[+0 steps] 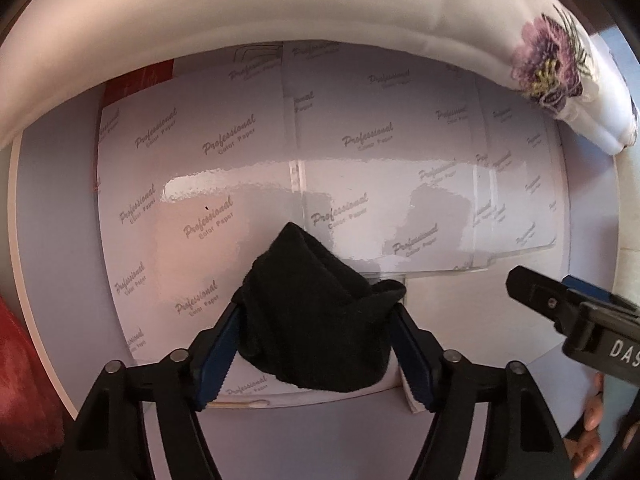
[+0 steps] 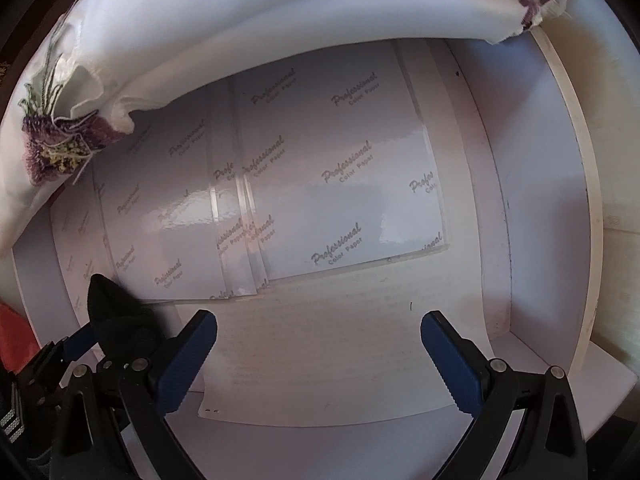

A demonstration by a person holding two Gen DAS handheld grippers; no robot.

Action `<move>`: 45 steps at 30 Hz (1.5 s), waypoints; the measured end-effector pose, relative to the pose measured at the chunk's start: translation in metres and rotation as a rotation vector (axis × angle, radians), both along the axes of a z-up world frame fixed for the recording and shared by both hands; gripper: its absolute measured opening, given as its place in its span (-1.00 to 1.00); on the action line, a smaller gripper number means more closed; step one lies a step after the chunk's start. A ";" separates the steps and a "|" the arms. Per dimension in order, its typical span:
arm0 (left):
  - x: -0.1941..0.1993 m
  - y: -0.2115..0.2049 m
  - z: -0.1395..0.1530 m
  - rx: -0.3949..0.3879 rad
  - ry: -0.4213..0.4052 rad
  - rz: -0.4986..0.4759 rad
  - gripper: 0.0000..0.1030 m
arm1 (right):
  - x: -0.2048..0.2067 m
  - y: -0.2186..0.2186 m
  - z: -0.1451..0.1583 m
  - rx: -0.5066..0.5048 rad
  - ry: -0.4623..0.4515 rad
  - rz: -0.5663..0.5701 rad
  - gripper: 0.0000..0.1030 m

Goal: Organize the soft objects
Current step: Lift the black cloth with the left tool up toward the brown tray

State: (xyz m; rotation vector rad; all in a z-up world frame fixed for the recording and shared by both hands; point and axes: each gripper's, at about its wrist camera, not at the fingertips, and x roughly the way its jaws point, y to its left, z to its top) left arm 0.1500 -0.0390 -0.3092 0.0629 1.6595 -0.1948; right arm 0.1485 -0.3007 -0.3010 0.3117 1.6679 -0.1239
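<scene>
The right gripper hung with jaws apart over a white sheet of paper. Glossy photo-paper packs lay beyond. An embroidered white cloth draped the far edge. At near left, a black cloth sat between the left gripper's blue pads.

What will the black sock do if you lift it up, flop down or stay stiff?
Probably flop: the black sock is bunched and folded between the left tool's fingers, sagging over the glossy paper sheets. It looks light and fuzzy, so likely not slippery. It shouldn't roll or break.
</scene>
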 end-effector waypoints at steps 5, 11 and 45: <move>-0.002 -0.001 -0.001 0.005 -0.039 -0.039 0.15 | 0.001 0.004 0.001 -0.003 -0.003 0.017 0.99; -0.008 0.002 0.015 0.000 -0.077 -0.041 -0.07 | 0.004 0.009 -0.001 0.000 -0.003 0.037 0.99; -0.016 0.022 0.135 -0.084 -0.420 0.080 -0.22 | 0.009 0.022 -0.003 -0.014 -0.006 0.085 0.97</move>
